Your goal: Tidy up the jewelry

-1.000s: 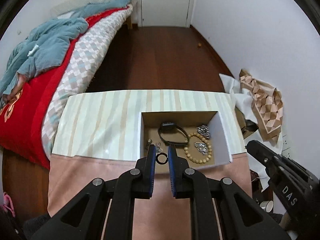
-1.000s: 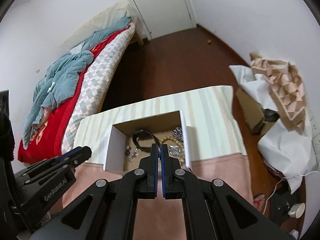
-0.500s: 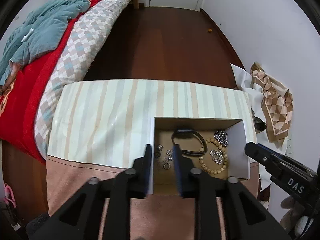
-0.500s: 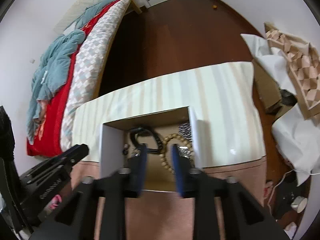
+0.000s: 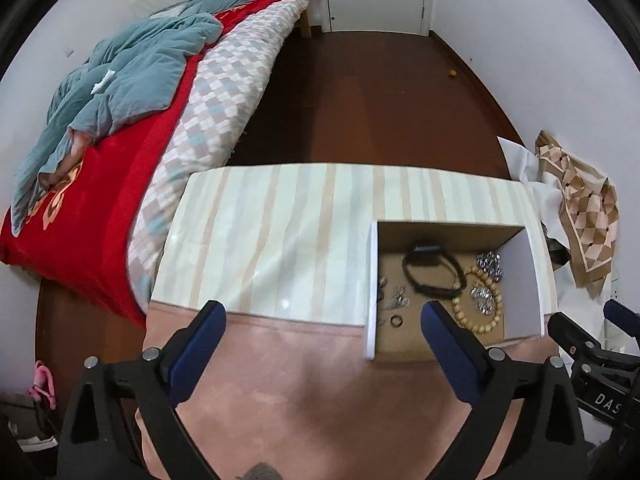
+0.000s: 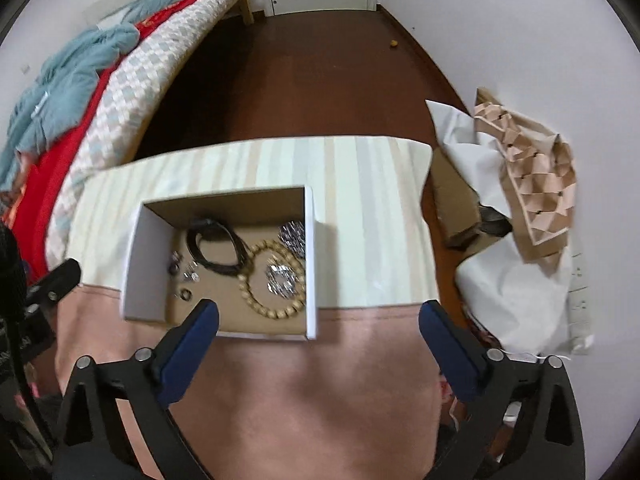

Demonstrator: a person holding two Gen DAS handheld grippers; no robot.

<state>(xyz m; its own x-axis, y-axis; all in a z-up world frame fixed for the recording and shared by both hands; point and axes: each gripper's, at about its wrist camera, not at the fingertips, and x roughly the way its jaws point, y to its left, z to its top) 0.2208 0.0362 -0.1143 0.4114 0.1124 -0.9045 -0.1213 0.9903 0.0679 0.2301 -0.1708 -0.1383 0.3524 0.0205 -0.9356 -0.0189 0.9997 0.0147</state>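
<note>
Several small trinkets [image 5: 394, 300] (blurred, indistinct).

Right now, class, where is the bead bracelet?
In both views the bead bracelet lies in the box, on its right side, beside the black band and ringed around a silver piece.

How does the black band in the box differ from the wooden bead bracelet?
The black band is a dark, smooth strap, partly standing on edge; the wooden bead bracelet is tan, made of round beads, lying flat and encircling a silver piece. Both are loops inside the box, touching.
</note>
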